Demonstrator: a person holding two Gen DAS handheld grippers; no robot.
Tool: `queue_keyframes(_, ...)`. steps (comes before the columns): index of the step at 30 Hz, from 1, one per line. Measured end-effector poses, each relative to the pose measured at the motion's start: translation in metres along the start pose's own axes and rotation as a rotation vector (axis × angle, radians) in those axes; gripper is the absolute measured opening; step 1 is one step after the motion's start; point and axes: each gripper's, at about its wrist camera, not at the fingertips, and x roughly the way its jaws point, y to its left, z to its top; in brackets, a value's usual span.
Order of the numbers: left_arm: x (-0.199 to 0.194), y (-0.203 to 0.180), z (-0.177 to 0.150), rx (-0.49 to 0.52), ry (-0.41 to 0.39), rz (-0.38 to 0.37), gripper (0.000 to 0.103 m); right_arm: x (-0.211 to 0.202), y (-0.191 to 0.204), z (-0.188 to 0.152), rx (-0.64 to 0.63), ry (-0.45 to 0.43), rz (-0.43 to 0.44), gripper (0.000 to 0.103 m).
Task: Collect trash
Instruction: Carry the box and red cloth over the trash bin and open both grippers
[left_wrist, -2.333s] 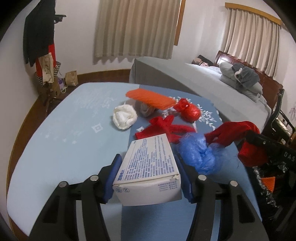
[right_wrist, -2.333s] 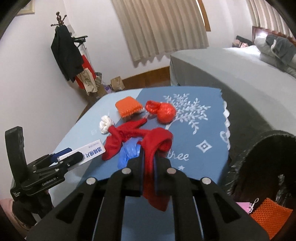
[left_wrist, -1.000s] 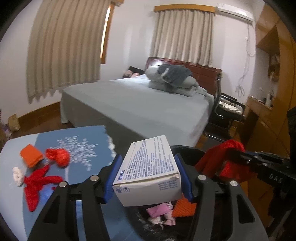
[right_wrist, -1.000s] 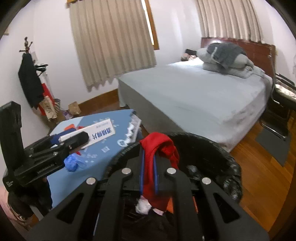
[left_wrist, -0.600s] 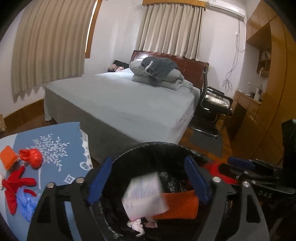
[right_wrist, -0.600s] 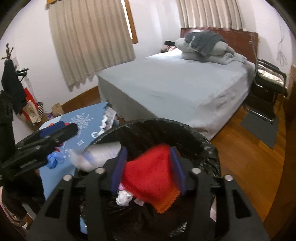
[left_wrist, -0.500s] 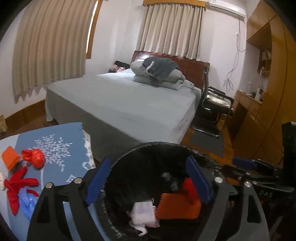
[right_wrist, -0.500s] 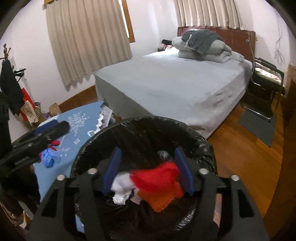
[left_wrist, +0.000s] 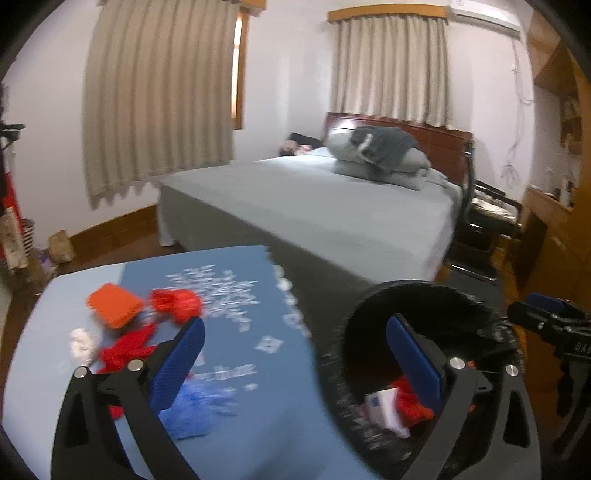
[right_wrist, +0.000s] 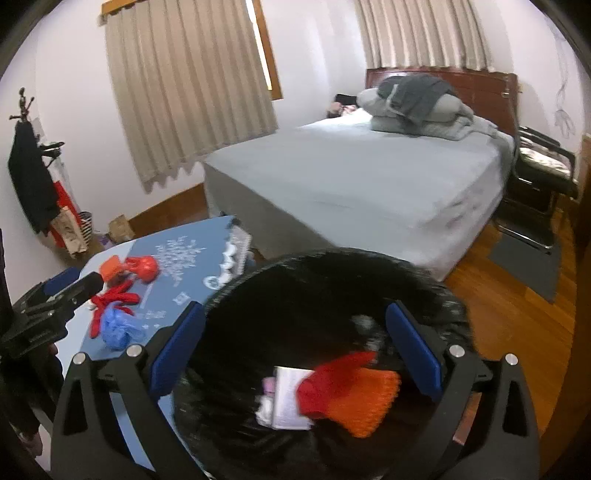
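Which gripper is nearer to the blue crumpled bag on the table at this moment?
Left. The left gripper hangs over the table edge with the blue crumpled bag just below its left finger; the right gripper hangs over the black-lined bin, the bag off to its left.

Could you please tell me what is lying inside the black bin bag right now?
Inside the bin bag lie a white box, a red cloth over an orange knit piece, and something pink. Anything beneath them is hidden.
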Motion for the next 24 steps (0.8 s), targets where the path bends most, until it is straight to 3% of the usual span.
queue_keyframes(10,-0.021,0.08,-0.018,-0.069,0.006,0.151,0.097,0.036,0.079,0.005,-0.071,0.014,0.116,0.096)
queue_keyframes(24,-0.024,0.153,-0.056,-0.12,0.048,0.269,0.097,0.083,0.167,-0.003,-0.153,0.044,0.207,0.096)
